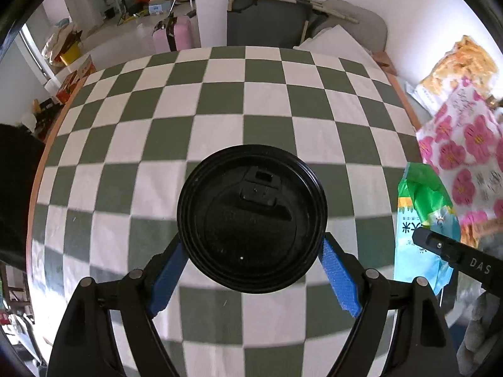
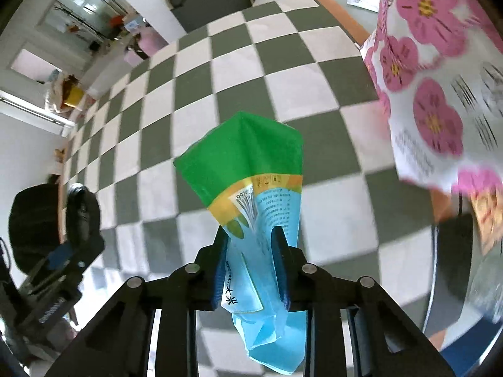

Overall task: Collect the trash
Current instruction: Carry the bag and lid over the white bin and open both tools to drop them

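left wrist view, left to right: the left tongs point steeply down over the green-and-white checked tabletop; their blue pads are clamped on either side of a cup with a black lid, which fills the lower centre of the frame and is seen from above, drinking slot toward the top; at the right edge a blue and green snack wrapper hangs beside the dark body of the right tongs; behind it, at upper right, lies a white bag printed with pink flowers, and above that an orange patterned bag; in the background at upper centre stands a dark folded cot, with a pink suitcase at upper left.

right wrist view, left to right: the left tongs appear at the lower left edge, partly blurred; in the centre the right tongs are clamped on the snack wrapper, whose green end rises toward mid-frame while the crumpled blue end hangs below the pads; the wrapper is held clear of the tabletop; the flowered bag fills the upper right.
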Action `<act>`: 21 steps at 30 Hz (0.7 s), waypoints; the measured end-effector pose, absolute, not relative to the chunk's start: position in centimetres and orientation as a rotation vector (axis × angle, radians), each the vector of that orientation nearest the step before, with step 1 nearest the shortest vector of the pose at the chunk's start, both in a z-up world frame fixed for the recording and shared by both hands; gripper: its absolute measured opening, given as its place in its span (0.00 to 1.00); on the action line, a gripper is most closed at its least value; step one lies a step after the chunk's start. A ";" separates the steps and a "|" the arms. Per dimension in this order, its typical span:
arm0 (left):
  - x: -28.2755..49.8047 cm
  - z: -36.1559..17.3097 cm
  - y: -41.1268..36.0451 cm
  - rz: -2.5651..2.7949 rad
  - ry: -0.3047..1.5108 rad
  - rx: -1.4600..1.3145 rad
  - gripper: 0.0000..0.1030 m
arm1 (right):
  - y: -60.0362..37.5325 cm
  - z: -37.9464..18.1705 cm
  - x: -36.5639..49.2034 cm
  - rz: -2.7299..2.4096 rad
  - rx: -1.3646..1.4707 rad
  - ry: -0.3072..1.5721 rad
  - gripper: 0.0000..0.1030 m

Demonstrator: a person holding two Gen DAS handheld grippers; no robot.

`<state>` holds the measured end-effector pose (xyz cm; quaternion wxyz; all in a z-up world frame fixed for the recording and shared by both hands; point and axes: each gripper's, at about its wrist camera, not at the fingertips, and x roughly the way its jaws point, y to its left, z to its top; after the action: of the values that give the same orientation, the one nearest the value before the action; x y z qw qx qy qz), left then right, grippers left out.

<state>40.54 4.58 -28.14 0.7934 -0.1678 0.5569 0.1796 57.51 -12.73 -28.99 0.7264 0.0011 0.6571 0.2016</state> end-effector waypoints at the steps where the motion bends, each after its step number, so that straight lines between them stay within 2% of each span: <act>1: 39.1 -27.7 4.5 0.380 1.183 -0.360 0.79 | -12.6 -28.5 56.4 0.449 -0.005 1.440 0.27; 8: 29.6 -25.1 3.8 0.312 1.106 -0.323 0.79 | -12.3 -25.1 44.4 0.477 -0.010 1.370 0.27; 13: 21.0 -24.2 2.9 0.245 1.107 -0.304 0.79 | -13.3 -23.9 32.8 0.438 0.063 1.366 0.27; 17: 14.2 -25.0 1.9 0.189 1.164 -0.329 0.79 | -14.7 -24.5 25.0 0.420 0.115 1.422 0.27; 21: 8.2 -27.6 0.6 0.154 1.255 -0.366 0.79 | -17.0 -27.8 17.2 0.385 0.141 1.538 0.27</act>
<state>8.24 0.61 -27.59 0.7911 -0.1700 0.5832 0.0716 17.18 -17.03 -27.77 0.6998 0.0632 0.6902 0.1727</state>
